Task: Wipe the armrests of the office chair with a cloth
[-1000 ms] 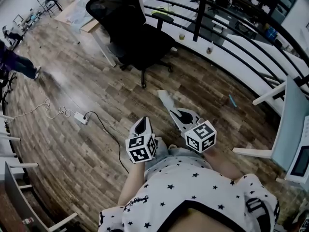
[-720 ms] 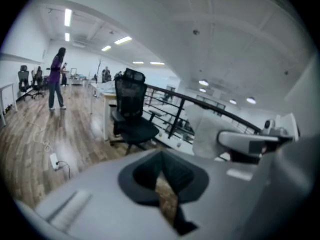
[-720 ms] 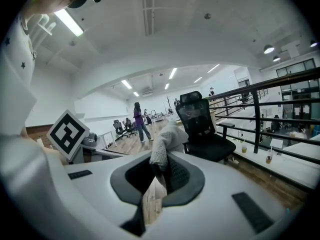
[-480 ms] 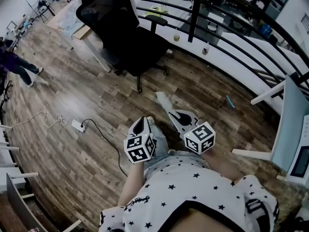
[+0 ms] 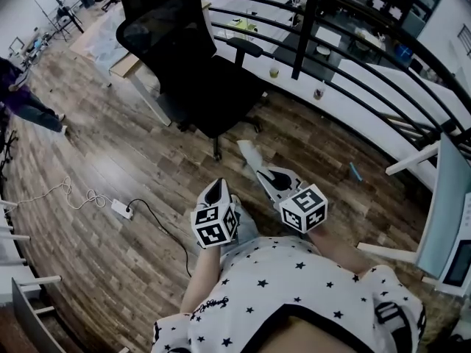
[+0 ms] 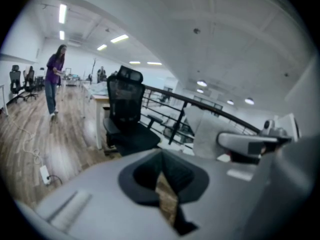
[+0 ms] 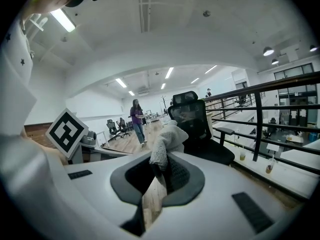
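Cloth is hanging pinched in our right gripper; left gripper is pressing its jaws together. Office chair is standing far off, railing right of it, floor between.

cloth: nubbly knit | office chair: matt black mesh | floor: glossy wood | railing: dark metal

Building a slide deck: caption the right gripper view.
Right gripper, shut on a white cloth, faces the black office chair beside a railing.
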Motion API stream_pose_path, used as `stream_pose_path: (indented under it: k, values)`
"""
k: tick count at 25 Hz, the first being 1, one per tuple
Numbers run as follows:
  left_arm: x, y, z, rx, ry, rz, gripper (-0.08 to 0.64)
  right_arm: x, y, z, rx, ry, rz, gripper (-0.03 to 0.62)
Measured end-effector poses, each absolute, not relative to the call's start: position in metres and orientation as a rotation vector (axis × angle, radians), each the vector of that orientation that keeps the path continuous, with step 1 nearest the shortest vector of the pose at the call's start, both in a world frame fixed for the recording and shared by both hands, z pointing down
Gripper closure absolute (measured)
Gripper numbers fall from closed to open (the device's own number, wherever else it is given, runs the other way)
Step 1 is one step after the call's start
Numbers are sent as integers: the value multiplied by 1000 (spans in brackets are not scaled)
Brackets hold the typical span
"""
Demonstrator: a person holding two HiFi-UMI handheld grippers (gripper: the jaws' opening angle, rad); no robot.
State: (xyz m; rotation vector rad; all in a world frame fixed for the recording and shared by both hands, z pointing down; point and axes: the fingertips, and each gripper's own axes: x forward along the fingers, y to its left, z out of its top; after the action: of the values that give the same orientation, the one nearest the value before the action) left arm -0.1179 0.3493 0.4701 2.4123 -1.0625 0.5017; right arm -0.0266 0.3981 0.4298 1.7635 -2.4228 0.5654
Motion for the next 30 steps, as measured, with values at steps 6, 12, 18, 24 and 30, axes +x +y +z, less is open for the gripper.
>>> stream_pose_path:
  k: [6, 12, 18, 24, 30]
  values:
    - [-120, 291, 458, 2413, -1069, 494, 558, -28, 340, 418, 1747, -2432, 555, 560]
    - [-126, 239, 453, 2414, -1074, 487, 558, -35, 286, 413, 1729, -2432, 552, 560]
    - [-135, 193, 450, 2401, -1083, 472, 558, -43, 237, 408, 1703, -2431, 532, 560]
    - [-151, 152, 453, 2381, -1106, 468, 558, -53, 193, 406, 1682, -2431, 515, 560]
    - [-164, 124, 457, 2367, -1116, 474, 558, -61, 165, 408, 1673, -2419, 521, 560]
